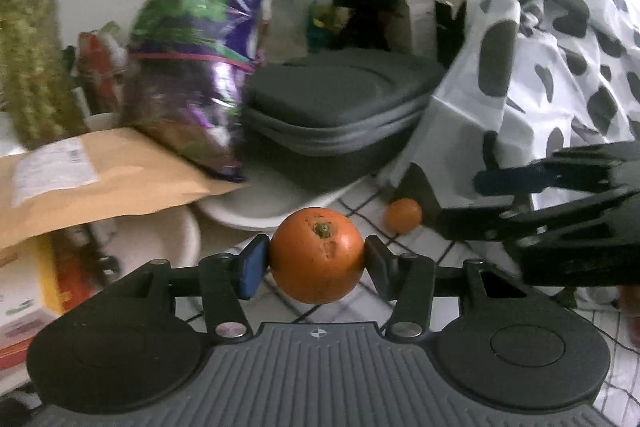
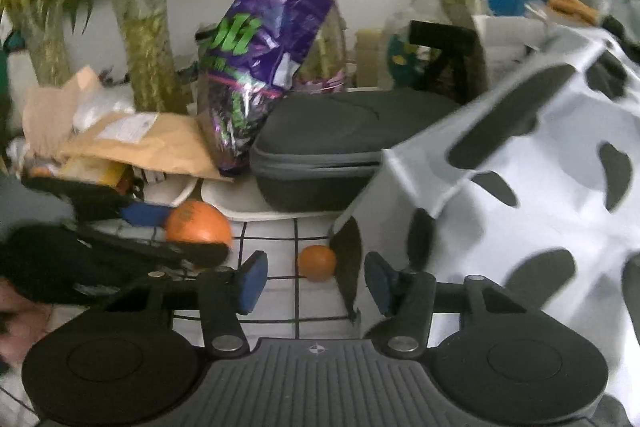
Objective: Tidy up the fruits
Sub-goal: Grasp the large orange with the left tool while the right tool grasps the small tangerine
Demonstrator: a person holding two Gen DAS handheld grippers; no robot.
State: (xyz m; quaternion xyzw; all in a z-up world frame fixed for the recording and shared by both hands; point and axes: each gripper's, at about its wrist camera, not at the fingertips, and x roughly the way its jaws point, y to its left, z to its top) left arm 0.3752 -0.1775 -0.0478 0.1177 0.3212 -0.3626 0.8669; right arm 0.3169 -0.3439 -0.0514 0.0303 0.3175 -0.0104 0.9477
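My left gripper (image 1: 316, 263) is shut on a large orange (image 1: 317, 254), held above the white tiled table; the orange also shows in the right wrist view (image 2: 199, 223) at the left, between the left gripper's fingers. A smaller orange (image 1: 403, 215) lies on the tiles by the edge of the spotted cloth; in the right wrist view it (image 2: 316, 262) sits just ahead of my right gripper (image 2: 316, 281), which is open and empty above the table. The right gripper shows at the right in the left wrist view (image 1: 472, 203).
A white cloth with black spots (image 2: 520, 187) drapes at the right. A dark grey zip case (image 1: 340, 107) rests on a white plate (image 1: 264, 203). A purple snack bag (image 1: 192, 67), a brown envelope (image 1: 104, 183), a white bowl (image 1: 160, 239) and plants crowd the back left.
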